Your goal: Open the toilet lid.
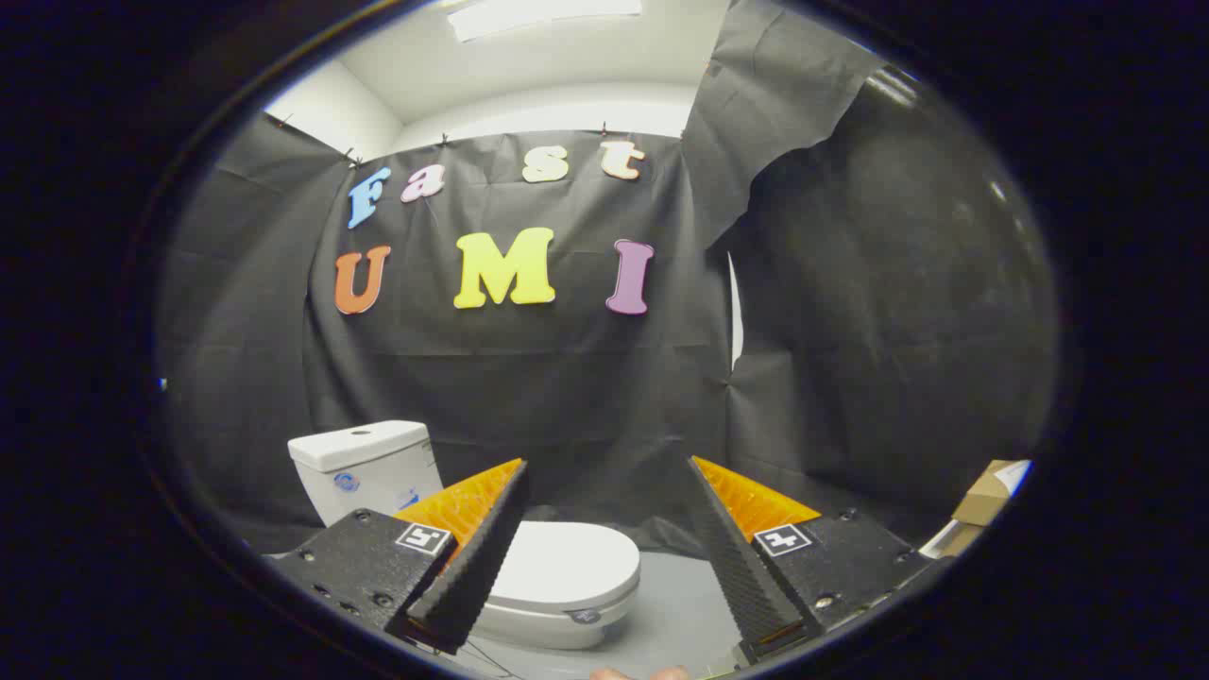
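Gripper view | approach step | gripper [606, 467] fingers apart, holding nothing | closed white oval plastic toilet lid [565, 567] beyond | next: descend, hook front edge.

floor [675, 604]: grey | on it: toilet [567, 604], lid down; cardboard box [987, 496] well apart

The white toilet lid [565, 559] lies shut and flat over the bowl [548, 623], before its tank [364, 465].
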### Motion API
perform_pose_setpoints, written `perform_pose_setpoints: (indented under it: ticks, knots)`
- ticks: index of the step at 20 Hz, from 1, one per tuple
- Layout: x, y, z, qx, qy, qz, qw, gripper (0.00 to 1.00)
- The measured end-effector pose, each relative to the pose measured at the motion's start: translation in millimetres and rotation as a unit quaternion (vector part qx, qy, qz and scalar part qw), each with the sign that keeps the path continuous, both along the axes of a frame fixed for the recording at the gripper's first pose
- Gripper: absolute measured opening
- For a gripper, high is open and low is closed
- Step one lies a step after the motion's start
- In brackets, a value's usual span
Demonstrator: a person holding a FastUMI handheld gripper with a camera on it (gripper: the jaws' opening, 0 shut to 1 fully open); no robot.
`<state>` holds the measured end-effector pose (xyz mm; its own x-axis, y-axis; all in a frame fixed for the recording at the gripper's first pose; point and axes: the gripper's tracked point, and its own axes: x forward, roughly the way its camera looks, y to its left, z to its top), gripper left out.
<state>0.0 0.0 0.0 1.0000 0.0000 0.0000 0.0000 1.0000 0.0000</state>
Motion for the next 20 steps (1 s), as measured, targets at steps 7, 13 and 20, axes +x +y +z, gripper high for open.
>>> perform_pose_setpoints:
  ticks: [7, 13, 20]
  knots:
    - [0.6, -7.9, -9.6, 0.006, 0.003, -0.009, 1.0, 1.0]
    - [1.4, -3.1, -22.8, -0.006, 0.011, -0.007, 1.0, 1.0]
    - [5.7, 1.9, -37.1, -0.015, 0.024, 0.0, 1.0, 1.0]
